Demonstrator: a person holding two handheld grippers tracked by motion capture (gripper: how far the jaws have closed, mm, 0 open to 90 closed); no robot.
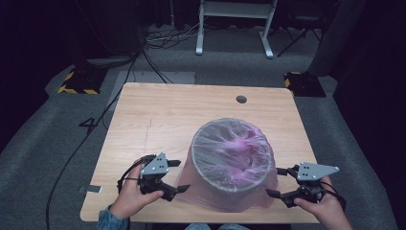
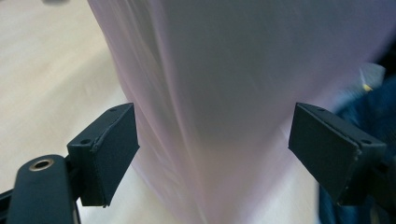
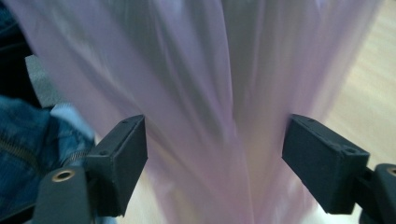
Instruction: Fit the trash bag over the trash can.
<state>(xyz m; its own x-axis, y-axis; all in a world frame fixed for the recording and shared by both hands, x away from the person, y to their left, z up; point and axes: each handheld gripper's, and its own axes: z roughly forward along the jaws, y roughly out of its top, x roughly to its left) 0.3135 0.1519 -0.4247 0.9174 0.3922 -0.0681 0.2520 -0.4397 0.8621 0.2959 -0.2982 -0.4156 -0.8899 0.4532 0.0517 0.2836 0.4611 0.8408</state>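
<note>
High view: table (image 1: 158, 110) evenly lit from above, surroundings falling to near black, image soft. Faint sheen on pink bag (image 1: 234, 153). Gripper views: bag (image 2: 224, 93) streaked by blur, background defocused, black jaws sharper

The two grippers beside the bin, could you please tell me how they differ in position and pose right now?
The left gripper sits at the bin's left side, its jaws pointing right; the right gripper sits at the bin's right side, its jaws pointing left. The left one's tips reach the pink bag hanging down the bin, while the right one's are just beside it. Both are open, facing the bag.
</note>
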